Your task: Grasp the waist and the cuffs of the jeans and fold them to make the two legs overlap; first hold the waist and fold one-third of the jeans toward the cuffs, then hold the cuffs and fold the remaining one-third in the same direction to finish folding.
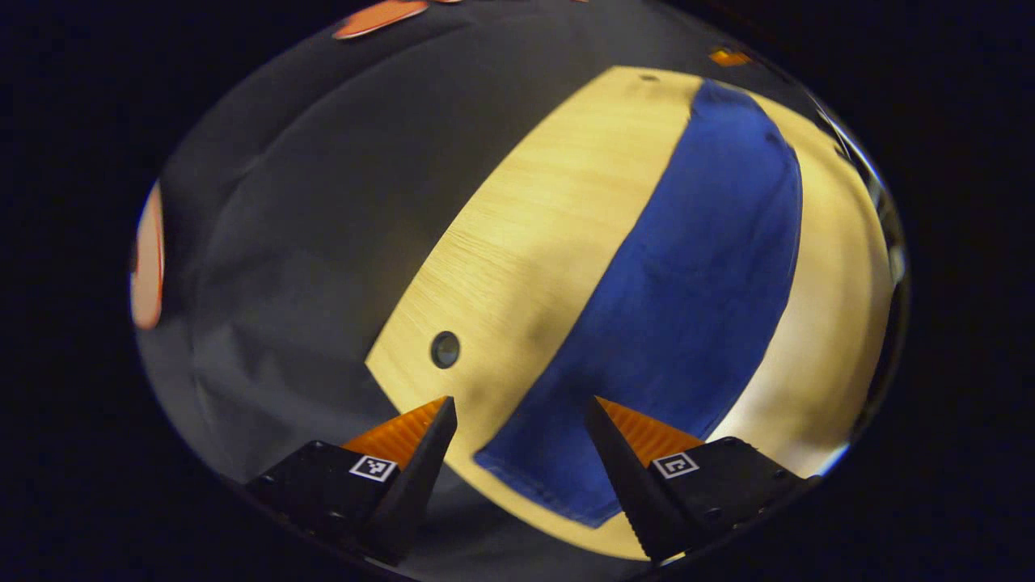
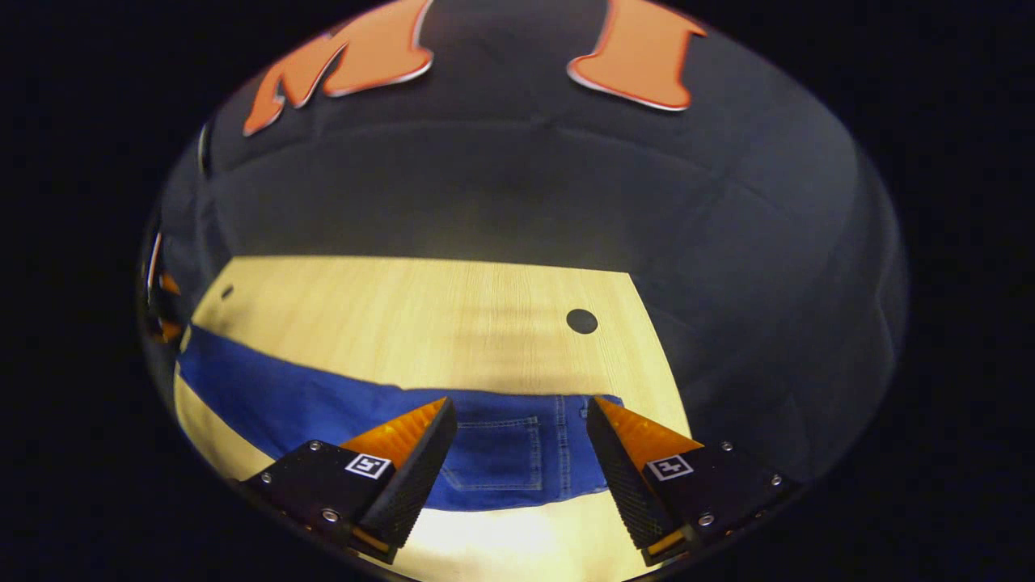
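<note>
Blue jeans [image 1: 687,299] lie flat on a light wooden table [image 1: 534,234], the two legs stacked into one long strip. In the left gripper view the cuff end [image 1: 558,477] lies nearest, between and below my open left gripper [image 1: 521,408], which hovers above it without touching. In the right gripper view the waist end with a back pocket [image 2: 497,453] lies under my open right gripper [image 2: 521,408], and the legs [image 2: 267,388] stretch away to the left. Nothing is held between either pair of fingers.
The table has a round cable hole [image 1: 445,349] near the cuff-end corner and another hole [image 2: 581,321] near the waist end. Black cloth wall [image 2: 517,194] hangs close behind the table's far edge. Bare wood [image 2: 404,323] lies beyond the jeans.
</note>
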`<action>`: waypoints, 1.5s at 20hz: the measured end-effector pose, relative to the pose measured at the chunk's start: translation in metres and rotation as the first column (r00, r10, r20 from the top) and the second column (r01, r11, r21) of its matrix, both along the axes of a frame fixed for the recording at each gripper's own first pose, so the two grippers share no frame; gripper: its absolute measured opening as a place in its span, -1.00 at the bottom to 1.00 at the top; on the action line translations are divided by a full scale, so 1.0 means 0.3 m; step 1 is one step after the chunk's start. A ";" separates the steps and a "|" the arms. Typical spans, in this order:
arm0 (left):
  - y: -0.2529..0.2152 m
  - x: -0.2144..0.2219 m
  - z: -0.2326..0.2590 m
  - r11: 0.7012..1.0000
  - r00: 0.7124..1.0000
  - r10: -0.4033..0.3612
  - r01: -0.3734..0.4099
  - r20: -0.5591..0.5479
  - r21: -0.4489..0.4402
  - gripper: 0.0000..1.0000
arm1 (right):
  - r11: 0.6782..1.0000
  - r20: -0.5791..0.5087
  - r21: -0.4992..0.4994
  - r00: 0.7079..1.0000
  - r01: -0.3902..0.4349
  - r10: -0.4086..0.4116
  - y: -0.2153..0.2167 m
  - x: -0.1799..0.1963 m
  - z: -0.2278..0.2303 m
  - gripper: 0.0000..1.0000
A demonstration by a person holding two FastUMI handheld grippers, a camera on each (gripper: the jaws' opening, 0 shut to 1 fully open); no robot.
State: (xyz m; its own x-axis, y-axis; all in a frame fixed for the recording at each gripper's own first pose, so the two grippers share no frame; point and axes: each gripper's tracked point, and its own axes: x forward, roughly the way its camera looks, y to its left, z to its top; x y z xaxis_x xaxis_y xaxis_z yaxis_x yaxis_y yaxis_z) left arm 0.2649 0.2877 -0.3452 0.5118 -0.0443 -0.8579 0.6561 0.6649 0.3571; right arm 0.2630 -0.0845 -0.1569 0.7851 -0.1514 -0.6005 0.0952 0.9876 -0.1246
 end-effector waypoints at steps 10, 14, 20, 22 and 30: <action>-0.103 0.102 0.063 0.859 0.930 0.334 -0.231 0.157 -0.457 0.98 | 0.772 -0.069 0.520 0.919 0.365 -0.388 -0.062 -0.073 -0.206 0.96; -0.182 0.069 0.129 0.817 0.892 0.409 -0.265 0.193 -0.512 0.97 | 0.581 -0.225 0.634 0.840 0.511 -0.494 -0.123 -0.093 -0.356 0.96; -0.319 -0.028 0.219 0.733 0.836 0.522 -0.338 0.170 -0.591 0.97 | 0.423 -0.338 0.670 0.758 0.610 -0.558 -0.236 -0.020 -0.476 0.97; -0.326 -0.037 0.242 0.734 0.819 0.543 -0.354 0.186 -0.579 0.97 | 0.409 -0.349 0.664 0.744 0.626 -0.570 -0.280 0.002 -0.513 0.97; -0.364 -0.062 0.259 0.703 0.786 0.593 -0.399 0.175 -0.589 0.98 | 0.430 -0.340 0.648 0.744 0.628 -0.575 -0.331 0.082 -0.570 0.27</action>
